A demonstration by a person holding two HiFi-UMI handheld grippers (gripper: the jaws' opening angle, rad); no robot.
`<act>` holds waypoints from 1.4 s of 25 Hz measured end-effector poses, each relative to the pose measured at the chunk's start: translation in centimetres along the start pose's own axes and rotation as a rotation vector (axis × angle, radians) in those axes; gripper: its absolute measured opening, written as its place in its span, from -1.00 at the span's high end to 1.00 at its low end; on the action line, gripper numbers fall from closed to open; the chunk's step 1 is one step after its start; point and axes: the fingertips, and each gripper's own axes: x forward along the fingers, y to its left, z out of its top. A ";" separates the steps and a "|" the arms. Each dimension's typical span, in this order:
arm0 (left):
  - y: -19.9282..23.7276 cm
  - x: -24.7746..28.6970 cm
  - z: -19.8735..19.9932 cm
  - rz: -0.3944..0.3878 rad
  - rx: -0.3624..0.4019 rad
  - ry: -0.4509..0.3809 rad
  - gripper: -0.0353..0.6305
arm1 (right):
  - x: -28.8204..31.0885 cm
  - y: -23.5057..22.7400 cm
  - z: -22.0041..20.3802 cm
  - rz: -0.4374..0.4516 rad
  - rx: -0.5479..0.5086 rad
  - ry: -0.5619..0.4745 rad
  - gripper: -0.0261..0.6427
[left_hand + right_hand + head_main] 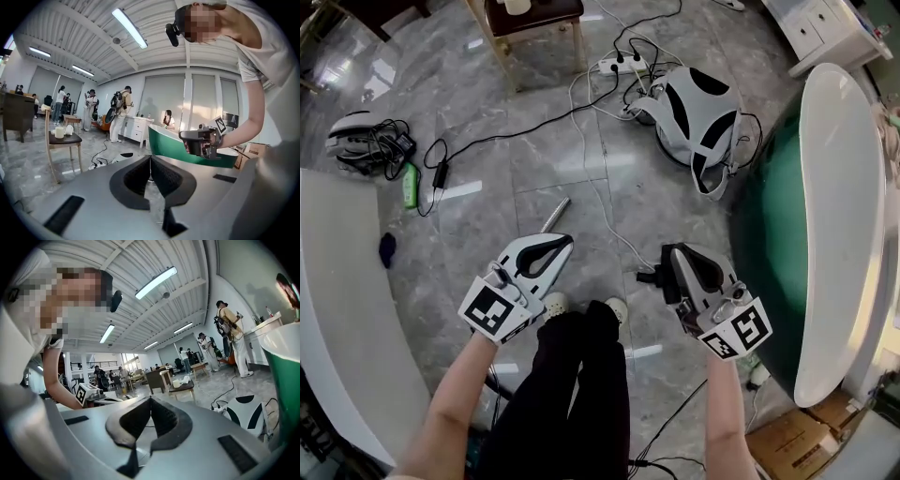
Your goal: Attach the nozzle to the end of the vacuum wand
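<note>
Vacuum wand (555, 215), a slim silver tube, lies slanted on the grey marble floor (525, 150), just past the tip of the left gripper (565, 242). That gripper and the right gripper (670, 251) both have their jaws pressed together, gripping nothing.

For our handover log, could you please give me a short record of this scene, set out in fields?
Left gripper: shut, empty
Right gripper: shut, empty
Metal tube: lying on the floor beyond the left gripper, untouched
Power strip: on the floor, cables plugged in
Green tub: beside the right gripper
</note>
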 end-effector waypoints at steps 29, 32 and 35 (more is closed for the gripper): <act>14.8 11.6 -40.9 0.000 0.045 0.050 0.87 | 9.2 -15.7 -39.9 0.139 -0.133 0.007 0.88; 15.7 11.2 -43.1 0.018 0.041 0.073 0.87 | 8.9 -15.5 -41.6 0.161 -0.161 0.037 0.88; 16.3 10.6 -45.2 0.052 0.033 0.110 0.86 | 7.6 -15.2 -42.6 0.170 -0.146 0.037 0.88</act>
